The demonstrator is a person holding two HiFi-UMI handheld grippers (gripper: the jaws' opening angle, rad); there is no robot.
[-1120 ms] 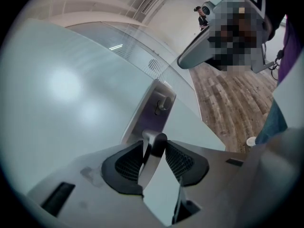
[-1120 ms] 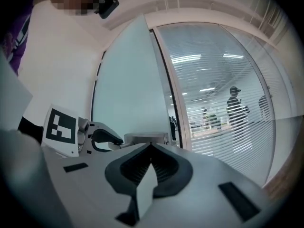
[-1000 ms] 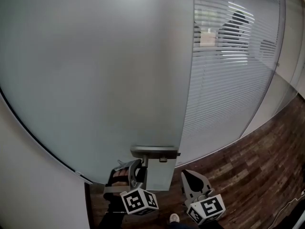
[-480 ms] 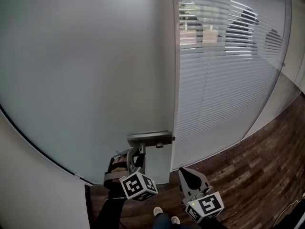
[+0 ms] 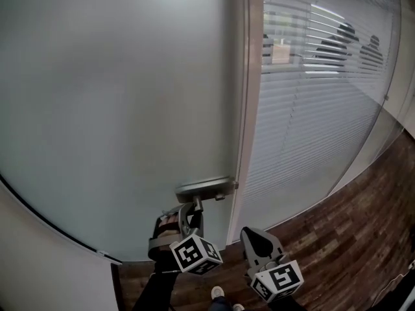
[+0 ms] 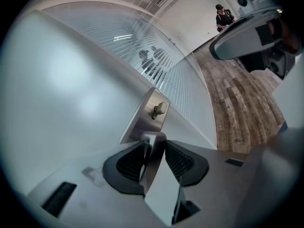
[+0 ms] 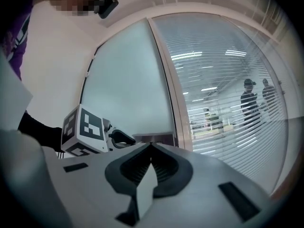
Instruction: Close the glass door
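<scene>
handle [image 6: 153,138] | long axis level, along glass door [image 5: 117,89] | left gripper [image 6: 155,151]: clamped

Same build on both: left gripper [image 5: 188,211] and right gripper [image 5: 254,235] have light-grey moulded bodies with pointed jaw shells. Black ribbed pads [image 6: 129,164] sit in dark rounded pockets, and there are black slot recesses on the flat grey deck behind them. Each has a white cube [image 5: 195,254] at the rear with black square markers on its faces; operator wears a black sleeve [image 5: 154,291] and a pale shoe [image 5: 218,293].
</scene>
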